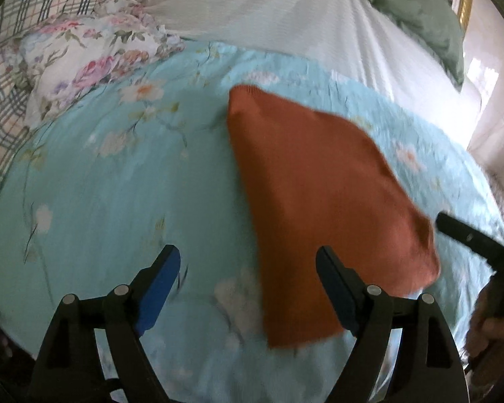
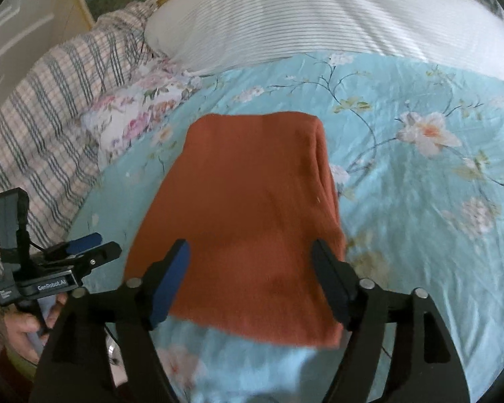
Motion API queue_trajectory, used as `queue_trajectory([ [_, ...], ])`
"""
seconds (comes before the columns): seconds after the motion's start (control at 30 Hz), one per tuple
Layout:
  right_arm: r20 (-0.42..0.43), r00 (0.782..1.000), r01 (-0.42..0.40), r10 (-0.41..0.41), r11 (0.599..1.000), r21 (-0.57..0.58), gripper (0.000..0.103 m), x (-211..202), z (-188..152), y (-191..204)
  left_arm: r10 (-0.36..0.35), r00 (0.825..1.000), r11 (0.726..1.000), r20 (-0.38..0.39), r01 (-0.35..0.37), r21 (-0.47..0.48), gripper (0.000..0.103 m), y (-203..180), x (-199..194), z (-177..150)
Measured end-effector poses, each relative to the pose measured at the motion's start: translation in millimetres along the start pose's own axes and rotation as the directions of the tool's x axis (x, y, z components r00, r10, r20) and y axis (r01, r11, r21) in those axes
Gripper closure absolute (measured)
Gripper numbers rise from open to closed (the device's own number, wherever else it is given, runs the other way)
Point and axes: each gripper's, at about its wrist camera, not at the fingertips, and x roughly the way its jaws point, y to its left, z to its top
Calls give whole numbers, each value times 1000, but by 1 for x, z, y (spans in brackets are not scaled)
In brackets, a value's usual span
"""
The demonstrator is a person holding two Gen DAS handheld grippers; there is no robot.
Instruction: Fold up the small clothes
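Orange garment (image 2: 238,215) near edge blurred, corner hidden behind right gripper (image 2: 252,278)

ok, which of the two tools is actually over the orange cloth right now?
The right tool: its open fingers frame the orange cloth. The left tool is also open but sits off the cloth's left edge, mostly over the blue floral sheet.
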Motion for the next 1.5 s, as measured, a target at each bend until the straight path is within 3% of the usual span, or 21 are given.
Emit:
queue_trajectory([
  [0.2,-49,998,30,-33,998,-52,14,-20,-38,5,131,991,987,-8,-129,98,19,-13,-15,-43],
  [0.37,-130,991,22,-26,999,-36,14,-23,-66,0,144,988,983,-55,-136,127,19,-15,-20,-66],
  [0.5,-146,989,14,-19,999,-39,13,-35,-77,3,164,985,977,-56,-154,149,19,-19,-30,-78],
  [0.63,-130,991,11,-20,998,-70,11,-54,-73,10,183,983,967,-18,-176,186,19,-27,-48,-77],
  [0.7,-104,994,9,-18,996,-88,0,-65,-67,13,188,982,962,16,-187,201,19,-30,-60,-74],
  [0.87,-70,997,22,-30,993,-119,0,-70,-62,16,213,972,951,94,-229,209,15,-39,-76,-67],
  [1.03,-111,993,21,-30,996,-82,0,-50,-69,6,187,981,963,47,-192,187,14,-37,-63,-68],
  [1.23,-141,989,23,-34,996,-82,0,-34,-64,2,207,978,962,17,-206,179,14,-39,-48,-68],
  [1.5,-135,990,22,-38,993,-113,0,-28,-52,7,214,976,959,27,-215,185,14,-43,-47,-56],
])
